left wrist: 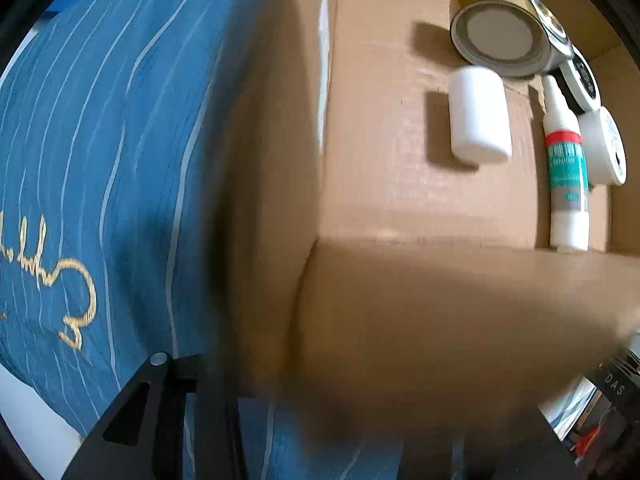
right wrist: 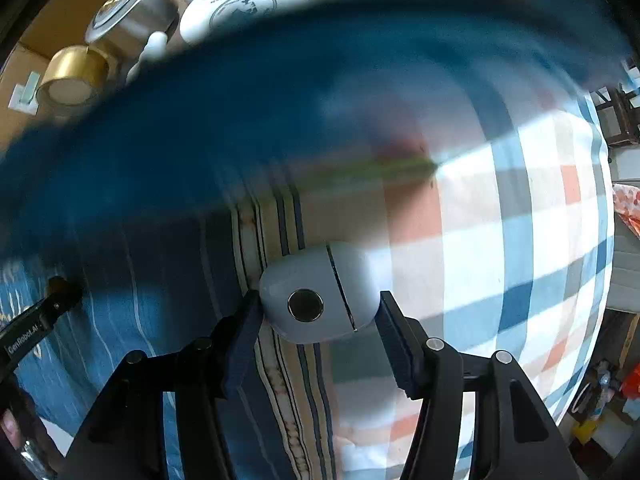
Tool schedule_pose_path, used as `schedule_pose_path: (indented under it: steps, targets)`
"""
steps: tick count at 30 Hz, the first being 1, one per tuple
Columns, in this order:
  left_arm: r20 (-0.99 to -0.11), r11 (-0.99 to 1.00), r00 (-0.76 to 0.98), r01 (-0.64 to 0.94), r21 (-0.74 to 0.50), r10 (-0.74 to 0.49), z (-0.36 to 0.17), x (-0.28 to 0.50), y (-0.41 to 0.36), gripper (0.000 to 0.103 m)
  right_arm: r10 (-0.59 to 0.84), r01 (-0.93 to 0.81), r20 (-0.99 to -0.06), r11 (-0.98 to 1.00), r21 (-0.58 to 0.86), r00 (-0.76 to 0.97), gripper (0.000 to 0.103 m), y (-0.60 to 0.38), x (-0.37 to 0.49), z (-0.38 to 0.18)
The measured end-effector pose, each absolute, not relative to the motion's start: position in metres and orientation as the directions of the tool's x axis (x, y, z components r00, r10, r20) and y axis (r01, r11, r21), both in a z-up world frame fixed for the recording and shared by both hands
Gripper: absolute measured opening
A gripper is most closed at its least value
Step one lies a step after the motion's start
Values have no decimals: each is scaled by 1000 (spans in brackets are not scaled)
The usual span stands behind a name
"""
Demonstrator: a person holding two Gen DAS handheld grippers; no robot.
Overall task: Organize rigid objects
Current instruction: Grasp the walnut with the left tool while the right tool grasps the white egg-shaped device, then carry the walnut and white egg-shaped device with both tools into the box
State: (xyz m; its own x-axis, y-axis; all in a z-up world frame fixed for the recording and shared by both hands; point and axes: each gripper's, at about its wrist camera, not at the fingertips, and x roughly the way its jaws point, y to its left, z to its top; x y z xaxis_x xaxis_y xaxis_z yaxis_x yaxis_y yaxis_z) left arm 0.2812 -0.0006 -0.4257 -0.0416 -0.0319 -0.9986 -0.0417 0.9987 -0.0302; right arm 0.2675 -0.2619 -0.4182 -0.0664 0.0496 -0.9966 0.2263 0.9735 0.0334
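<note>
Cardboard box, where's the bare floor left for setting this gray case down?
Bare floor of the cardboard box lies between its left wall and the white bottle. The right side is crowded: gold tape roll, dropper bottle, white jars.

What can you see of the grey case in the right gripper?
The grey case is a small rounded pebble shape, smooth matte plastic by its look, with a dark seam across it and a round black button ringed in metal facing the camera. It sits crosswise between the right gripper pads, touched on both sides, above the checked bedding.
</note>
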Motion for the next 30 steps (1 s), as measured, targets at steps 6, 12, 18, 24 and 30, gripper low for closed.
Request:
schedule_pose_path:
  steps: [6, 12, 18, 24, 30]
  targets:
    - [-997, 999, -60, -14, -43, -44, -420, 238, -7, 38, 101, 199, -986, 977, 73, -135, 60, -261, 221, -422]
    - [-991, 995, -106, 47, -87, -81, -418, 188, -33, 38, 136, 173, -972, 980, 103, -191, 60, -253, 165, -427]
    - [-990, 991, -133, 110, -70, -56, -431, 157, -56, 39, 139, 171, -969, 980, 105, -203, 61, -241, 144, -434]
    - [-993, 991, -113, 124, -40, -26, -441, 150, -83, 39, 116, 165, -970, 983, 81, -212, 60, -232, 148, -434]
    - [-994, 992, -100, 120, -49, -37, -420, 167, -79, 38, 97, 135, -975, 988, 71, -200, 59, -221, 148, -438]
